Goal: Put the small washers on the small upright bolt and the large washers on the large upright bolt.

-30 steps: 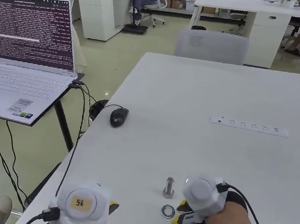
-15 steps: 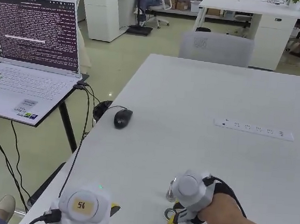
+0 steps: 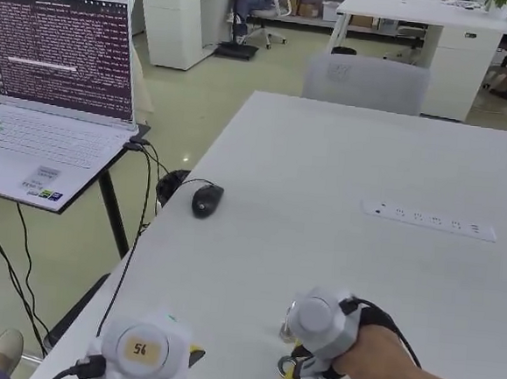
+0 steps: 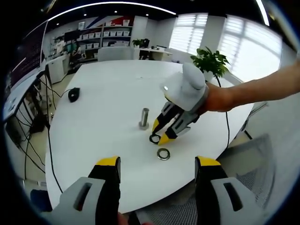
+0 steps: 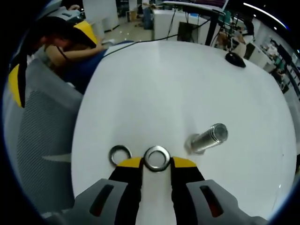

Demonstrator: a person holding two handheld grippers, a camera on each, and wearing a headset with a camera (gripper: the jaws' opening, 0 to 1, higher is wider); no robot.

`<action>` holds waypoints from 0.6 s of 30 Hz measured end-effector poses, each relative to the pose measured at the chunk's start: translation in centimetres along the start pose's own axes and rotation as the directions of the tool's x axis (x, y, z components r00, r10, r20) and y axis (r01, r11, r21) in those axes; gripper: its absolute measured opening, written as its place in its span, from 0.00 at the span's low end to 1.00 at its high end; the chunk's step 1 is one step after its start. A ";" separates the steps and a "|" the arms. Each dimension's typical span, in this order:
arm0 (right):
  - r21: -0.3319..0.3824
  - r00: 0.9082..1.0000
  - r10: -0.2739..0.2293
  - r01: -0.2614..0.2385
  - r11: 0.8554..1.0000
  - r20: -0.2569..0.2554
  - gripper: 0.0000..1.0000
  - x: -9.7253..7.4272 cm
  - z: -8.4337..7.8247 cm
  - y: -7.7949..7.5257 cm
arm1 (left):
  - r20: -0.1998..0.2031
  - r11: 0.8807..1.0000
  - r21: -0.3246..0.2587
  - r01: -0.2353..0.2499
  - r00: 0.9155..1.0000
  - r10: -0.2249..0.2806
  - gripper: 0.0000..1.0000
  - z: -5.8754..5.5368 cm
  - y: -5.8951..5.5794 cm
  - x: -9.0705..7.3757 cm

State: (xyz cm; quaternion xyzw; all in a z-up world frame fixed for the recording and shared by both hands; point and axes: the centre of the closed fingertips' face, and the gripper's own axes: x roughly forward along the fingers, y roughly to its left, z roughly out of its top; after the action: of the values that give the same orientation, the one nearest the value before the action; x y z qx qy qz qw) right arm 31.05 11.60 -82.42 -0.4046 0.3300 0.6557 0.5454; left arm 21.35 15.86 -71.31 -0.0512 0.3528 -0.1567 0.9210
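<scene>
A yellow label [image 3: 140, 349] on the round white top of the left gripper [image 4: 157, 164], at 7 o'clock in the head view, reads "56". At 10 o'clock, the laptop [image 3: 58, 51] screen lines and palm-rest sticker [image 3: 41, 182] are too small to read.

Open laptop [image 3: 56, 77], black mouse [image 3: 206, 201], white power strip [image 3: 429, 221], grey chair [image 3: 365, 82]
</scene>
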 end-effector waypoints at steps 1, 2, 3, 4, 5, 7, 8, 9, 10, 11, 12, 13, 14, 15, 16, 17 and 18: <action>0.000 1.000 0.001 -0.001 1.000 0.000 0.24 -0.1 -0.1 0.0 | -0.001 1.000 -0.001 -0.002 1.000 0.002 0.64 0.0 0.1 0.0; 0.001 1.000 0.001 -0.001 1.000 0.000 0.23 -0.1 -0.2 0.0 | -0.001 1.000 -0.002 -0.003 1.000 0.003 0.64 -0.1 0.1 -0.1; 0.003 1.000 0.001 -0.001 1.000 0.004 0.23 -0.2 -0.2 0.0 | 0.001 1.000 -0.004 -0.004 1.000 0.004 0.64 -0.1 0.2 -0.1; 0.006 1.000 -0.001 0.001 1.000 0.008 0.23 -0.3 -0.2 -0.1 | 0.001 1.000 -0.005 -0.005 1.000 0.005 0.64 -0.1 0.3 -0.1; 0.011 1.000 0.000 0.000 1.000 0.011 0.23 -0.4 -0.2 -0.1 | 0.000 1.000 -0.005 -0.006 1.000 0.006 0.64 -0.1 0.3 -0.1; 0.019 1.000 0.001 -0.001 1.000 0.016 0.23 -0.5 -0.2 -0.1 | 0.001 1.000 -0.007 -0.007 1.000 0.007 0.64 -0.1 0.4 -0.1; 0.018 1.000 -0.002 0.001 1.000 0.017 0.23 -0.6 -0.2 -0.2 | 0.002 1.000 -0.008 -0.008 1.000 0.008 0.64 -0.1 0.4 -0.1; 0.017 1.000 -0.002 0.002 1.000 0.017 0.23 -0.6 -0.2 -0.2 | 0.002 1.000 -0.008 -0.008 1.000 0.008 0.64 -0.1 0.4 -0.1; 0.018 1.000 -0.003 0.002 1.000 0.017 0.23 -0.7 -0.3 -0.2 | 0.001 1.000 -0.007 -0.008 1.000 0.008 0.64 -0.2 0.4 -0.2; 0.020 1.000 -0.003 0.003 1.000 0.016 0.23 -0.7 -0.3 -0.2 | 0.000 1.000 -0.007 -0.008 1.000 0.008 0.64 -0.2 0.4 -0.2; 0.021 1.000 -0.004 0.003 1.000 0.015 0.23 -0.7 -0.4 -0.2 | 0.001 1.000 -0.007 -0.008 1.000 0.008 0.64 -0.2 0.4 -0.2; 0.023 1.000 -0.005 0.004 1.000 0.015 0.23 -0.7 -0.5 -0.3 | 0.002 1.000 -0.008 -0.008 1.000 0.008 0.64 -0.2 0.4 -0.2; 0.024 1.000 -0.005 0.005 1.000 0.016 0.23 -0.8 -0.5 -0.3 | 0.002 1.000 -0.008 -0.009 1.000 0.009 0.64 -0.2 0.4 -0.2; 0.027 1.000 -0.004 0.003 1.000 0.017 0.23 -0.7 -0.5 -0.4 | 0.002 1.000 -0.009 -0.009 1.000 0.009 0.64 -0.2 0.4 -0.2; 0.027 1.000 -0.004 0.003 1.000 0.015 0.23 -0.7 -0.5 -0.4 | 0.002 1.000 -0.010 -0.008 1.000 0.008 0.64 -0.2 0.4 -0.2; 0.025 1.000 -0.004 0.003 1.000 0.015 0.23 -0.8 -0.5 -0.3 | 0.001 1.000 -0.007 -0.008 1.000 0.008 0.64 -0.2 0.4 -0.2; 0.025 1.000 -0.003 0.003 1.000 0.015 0.23 -0.9 -0.5 -0.3 | 0.001 1.000 -0.007 -0.008 1.000 0.008 0.64 -0.2 0.3 -0.2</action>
State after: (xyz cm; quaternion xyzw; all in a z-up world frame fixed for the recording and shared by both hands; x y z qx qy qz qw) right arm 31.46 10.83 -81.84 -0.3934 0.3334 0.6537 0.5539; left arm 21.14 16.25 -71.42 -0.0528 0.3532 -0.1518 0.9216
